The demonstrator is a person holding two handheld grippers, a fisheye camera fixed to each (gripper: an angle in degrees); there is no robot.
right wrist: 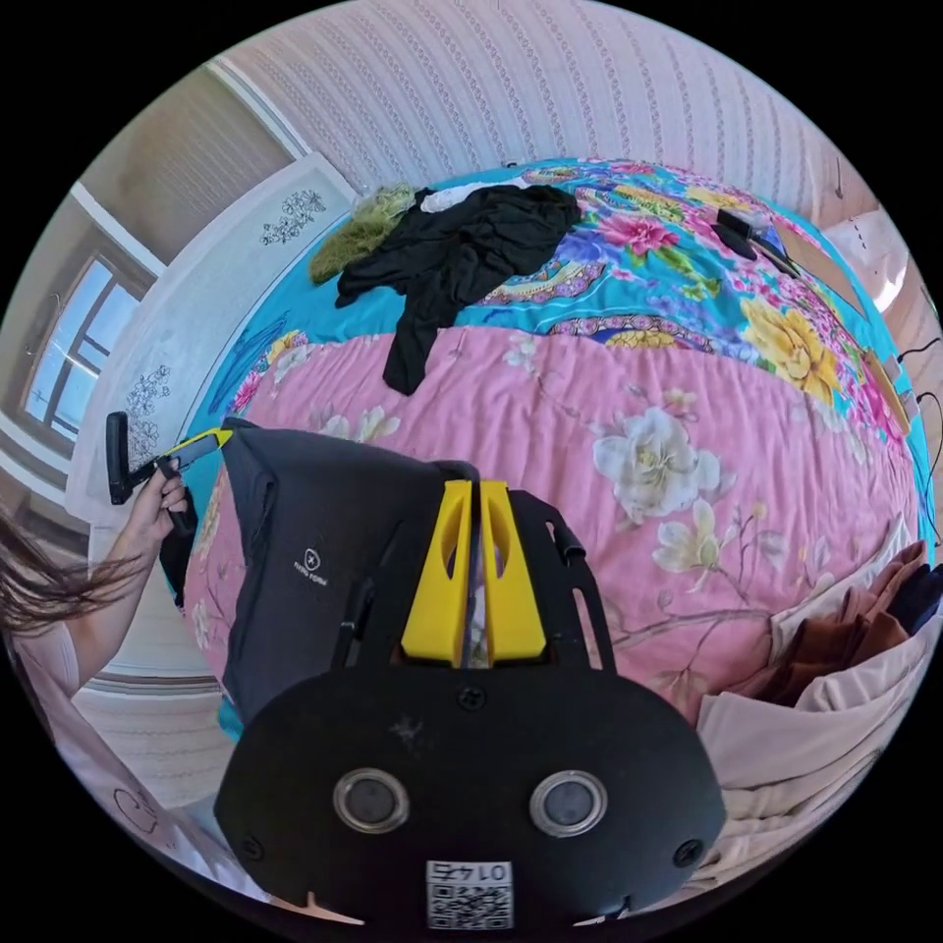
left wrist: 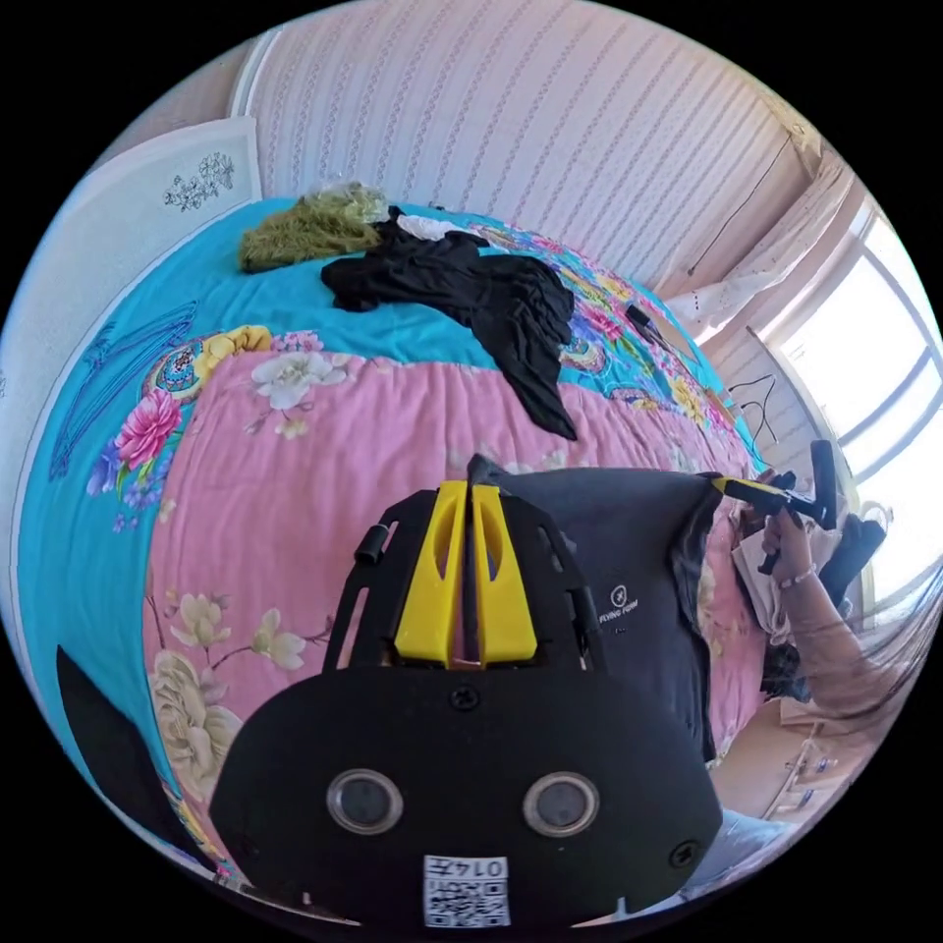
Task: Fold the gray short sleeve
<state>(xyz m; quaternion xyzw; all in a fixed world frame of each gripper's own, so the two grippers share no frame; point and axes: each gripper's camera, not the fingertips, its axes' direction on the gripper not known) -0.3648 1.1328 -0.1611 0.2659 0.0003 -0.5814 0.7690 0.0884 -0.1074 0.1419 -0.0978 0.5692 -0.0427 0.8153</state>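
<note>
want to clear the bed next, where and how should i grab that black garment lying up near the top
Probably by the black garment at its narrow tail, which trails onto the pink quilt. It lies flat and thin there, apart from the bunched heap, so come from the near edge and pinch the end.

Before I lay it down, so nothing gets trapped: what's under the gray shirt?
The gray shirt hangs between both tongs over the pink floral quilt. Quilt shows around it; the patch directly beneath is covered, so I can't tell what's there.
</note>
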